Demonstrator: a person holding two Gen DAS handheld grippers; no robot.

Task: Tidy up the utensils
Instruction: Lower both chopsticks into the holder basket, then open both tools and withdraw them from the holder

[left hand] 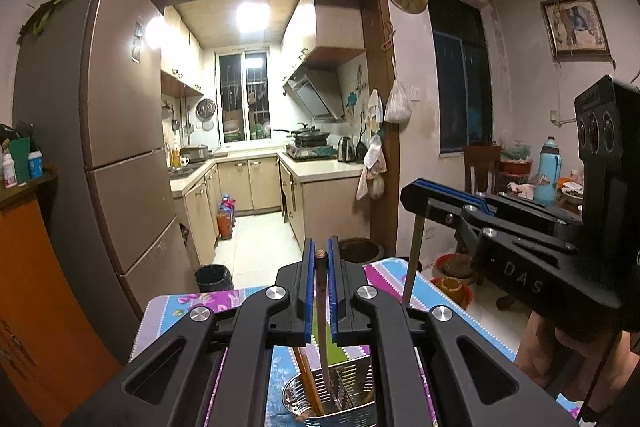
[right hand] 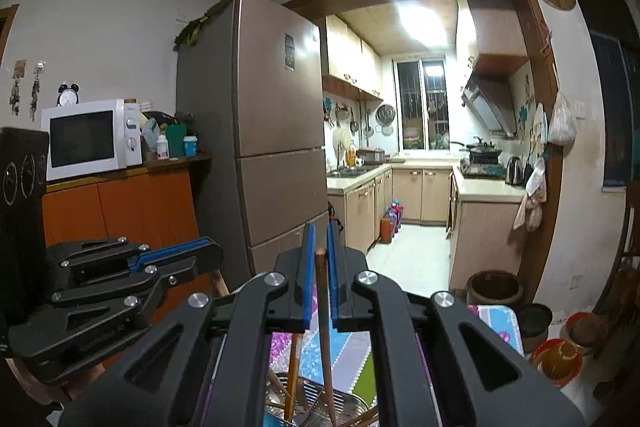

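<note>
My left gripper (left hand: 319, 251) is shut on a brown chopstick (left hand: 321, 303) that stands upright, its lower end inside a metal utensil holder (left hand: 332, 397) on the table. Another wooden utensil (left hand: 306, 379) leans in the holder. My right gripper (right hand: 320, 239) is shut on a second brown chopstick (right hand: 325, 327), whose lower end also reaches into the holder (right hand: 320, 403). The right gripper shows in the left wrist view (left hand: 416, 193) with its stick (left hand: 412, 267) hanging down. The left gripper shows in the right wrist view (right hand: 212, 251).
The table has a floral cloth (left hand: 188, 305). Beyond stand a tall fridge (left hand: 100, 131), an orange cabinet (right hand: 132, 211) with a microwave (right hand: 90, 137), a black bin (left hand: 215, 277), floor pots (right hand: 558, 355), and a side table with a blue thermos (left hand: 548, 171).
</note>
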